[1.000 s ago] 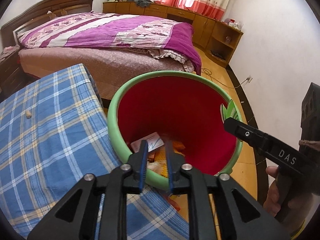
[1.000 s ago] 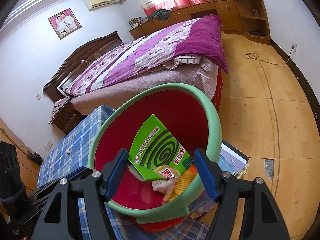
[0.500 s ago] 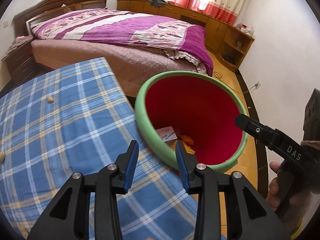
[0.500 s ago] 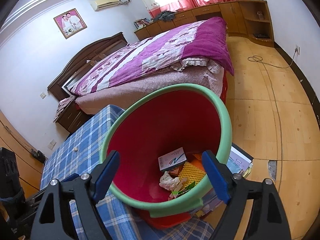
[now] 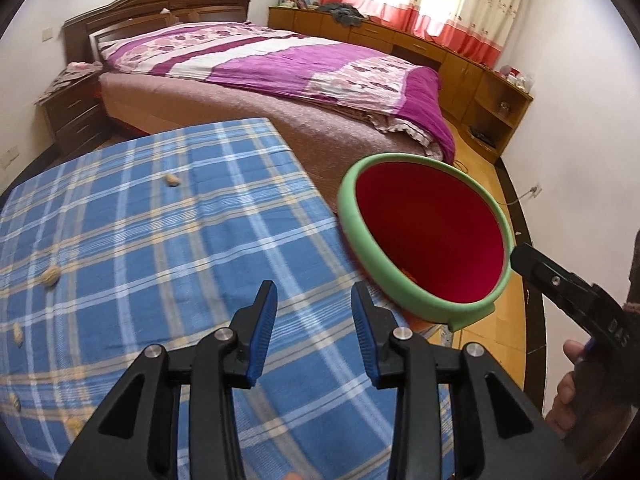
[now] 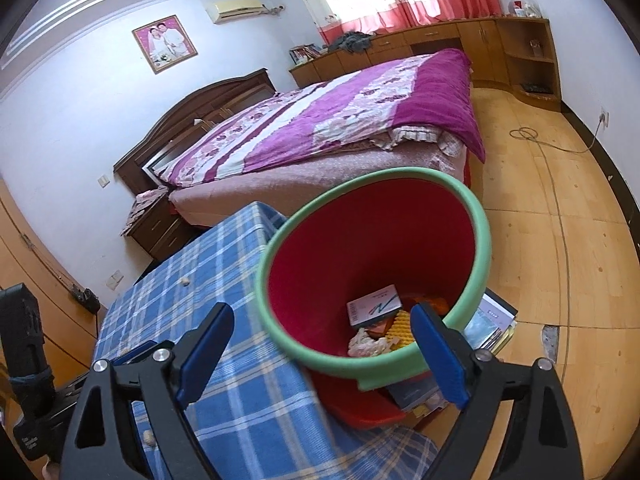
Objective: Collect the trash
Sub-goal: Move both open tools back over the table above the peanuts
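The trash bin, red inside with a green rim, fills the lower middle of the right wrist view and sits at the right of centre in the left wrist view, beside the edge of the surface, which wears a blue checked cloth. In its bottom lie a small white box, a crumpled tissue and a yellow ridged wrapper. Under and to the right of the bin a stack of booklets shows.

The right tool has just been opening; its blue pads stand wide apart with nothing pressed between them, one over the cloth, the other in front of the bin's near rim. The left tool hangs over the cloth at bottom centre, its pads apart and empty.

Several peanuts dot the cloth, one at upper left, another at far left. Beyond, a bed with a purple cover crosses the upper frame.
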Tool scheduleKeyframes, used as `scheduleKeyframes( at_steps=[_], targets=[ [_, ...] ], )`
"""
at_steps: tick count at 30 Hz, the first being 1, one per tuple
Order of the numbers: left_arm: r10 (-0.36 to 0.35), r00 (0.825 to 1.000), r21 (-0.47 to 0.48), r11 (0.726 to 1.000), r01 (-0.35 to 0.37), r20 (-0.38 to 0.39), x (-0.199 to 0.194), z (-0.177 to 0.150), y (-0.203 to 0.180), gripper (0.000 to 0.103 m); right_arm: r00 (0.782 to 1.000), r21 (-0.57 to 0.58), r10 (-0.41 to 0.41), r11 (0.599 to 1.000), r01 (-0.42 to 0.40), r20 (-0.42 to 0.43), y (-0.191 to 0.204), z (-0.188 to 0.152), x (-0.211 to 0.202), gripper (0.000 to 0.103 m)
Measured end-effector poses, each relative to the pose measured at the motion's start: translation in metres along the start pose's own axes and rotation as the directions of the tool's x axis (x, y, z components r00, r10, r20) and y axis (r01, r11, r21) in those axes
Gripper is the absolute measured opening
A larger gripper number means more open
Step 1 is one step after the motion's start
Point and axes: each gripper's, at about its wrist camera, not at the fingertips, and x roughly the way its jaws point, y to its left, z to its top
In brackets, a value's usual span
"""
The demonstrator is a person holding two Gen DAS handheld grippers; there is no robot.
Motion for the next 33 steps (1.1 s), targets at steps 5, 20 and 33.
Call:
scheduleKeyframes(
  at_steps=[5, 20, 33],
  targets=[
    [0.017, 1.0, -0.017, 1.0, -0.017, 0.026, -0.016, -0.006, 0.013, 0.038, 1.0, -0.033, 0.027, 0.999, -0.026, 0.006, 0.023, -0.011, -0.008, 0.096],
    [0.132, 0.986, -0.101, 0.987, -0.122, 0.104, -0.064, -0.032, 0.059, 0.038, 0.996, -0.149, 0.082, 0.986, -0.076, 0.034, 0.09, -0.051, -0.029, 0.096],
    [0.225, 0.964, -0.16, 0.966, -0.203, 0.139, -0.094, -0.058, 0.089, 0.038, 0.994, -0.231, 0.096, 0.969, -0.082, 0.05, 0.127, -0.08, -0.038, 0.096]
  ],
)
